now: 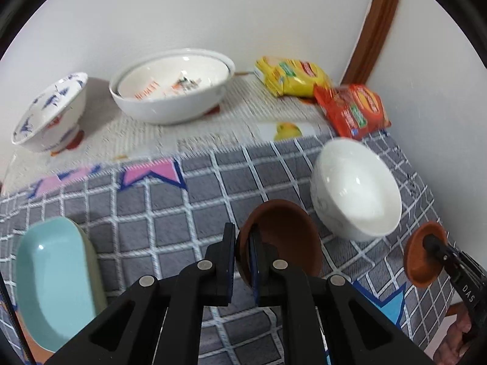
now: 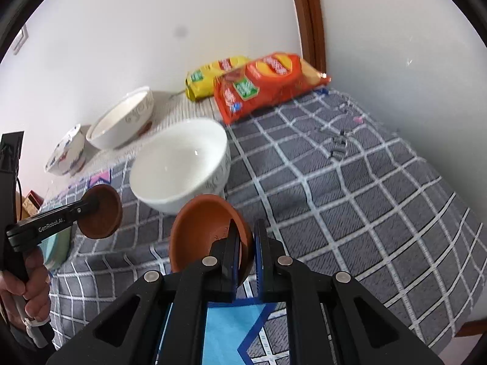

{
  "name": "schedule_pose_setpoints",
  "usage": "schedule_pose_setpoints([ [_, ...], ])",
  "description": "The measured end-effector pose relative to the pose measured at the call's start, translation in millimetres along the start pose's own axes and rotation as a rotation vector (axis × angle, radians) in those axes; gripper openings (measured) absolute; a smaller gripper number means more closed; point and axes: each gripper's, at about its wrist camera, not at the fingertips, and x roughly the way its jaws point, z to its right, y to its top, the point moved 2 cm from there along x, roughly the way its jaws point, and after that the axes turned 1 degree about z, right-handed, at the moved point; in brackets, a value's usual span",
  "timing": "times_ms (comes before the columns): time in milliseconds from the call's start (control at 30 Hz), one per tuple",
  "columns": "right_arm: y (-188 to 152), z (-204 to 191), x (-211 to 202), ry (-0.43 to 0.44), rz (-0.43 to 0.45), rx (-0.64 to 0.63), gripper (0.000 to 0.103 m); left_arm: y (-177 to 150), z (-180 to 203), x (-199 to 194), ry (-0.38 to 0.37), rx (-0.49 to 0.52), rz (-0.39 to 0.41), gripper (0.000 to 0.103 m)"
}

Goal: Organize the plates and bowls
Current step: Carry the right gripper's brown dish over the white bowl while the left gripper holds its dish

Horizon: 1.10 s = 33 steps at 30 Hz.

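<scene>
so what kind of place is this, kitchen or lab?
Probably a home, not a lab: a table in a wall corner under a grey checked cloth, household bowls such as the white bowl, and snack packets by a wooden door frame. No kitchen fittings show.

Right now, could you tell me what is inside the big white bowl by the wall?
A smaller bowl with orange print sits nested inside the big white bowl; anything beneath it is hidden.

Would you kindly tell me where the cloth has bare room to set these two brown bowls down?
Widest free patch: checked cloth right of the plain white bowl, below the red packet. Crowded along the wall: nested white bowls, blue-patterned bowl.
</scene>
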Motion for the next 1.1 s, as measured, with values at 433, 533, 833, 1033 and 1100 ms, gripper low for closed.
schedule_pose_setpoints([
  [433, 44, -22, -4, -0.013, 0.055, 0.008, 0.009, 34, -22, 10, 0.012, -0.034, 0.027, 0.009],
  [533, 48, -27, 1, -0.021, 0.053, 0.005, 0.009, 36, -23, 18, 0.002, -0.032, 0.02, 0.009],
  [833, 54, -44, 20, -0.032, 0.04, -0.003, 0.009, 37, -45, 36, -0.006, -0.085, -0.017, 0.009],
  [1033, 54, -47, 37, -0.036, 0.01, 0.006, 0.009, 37, -48, 37, -0.016, -0.094, -0.022, 0.009],
  [1100, 52, -49, 44, -0.037, -0.002, 0.001, 0.009, 37, -47, 38, -0.014, -0.092, -0.023, 0.009],
])
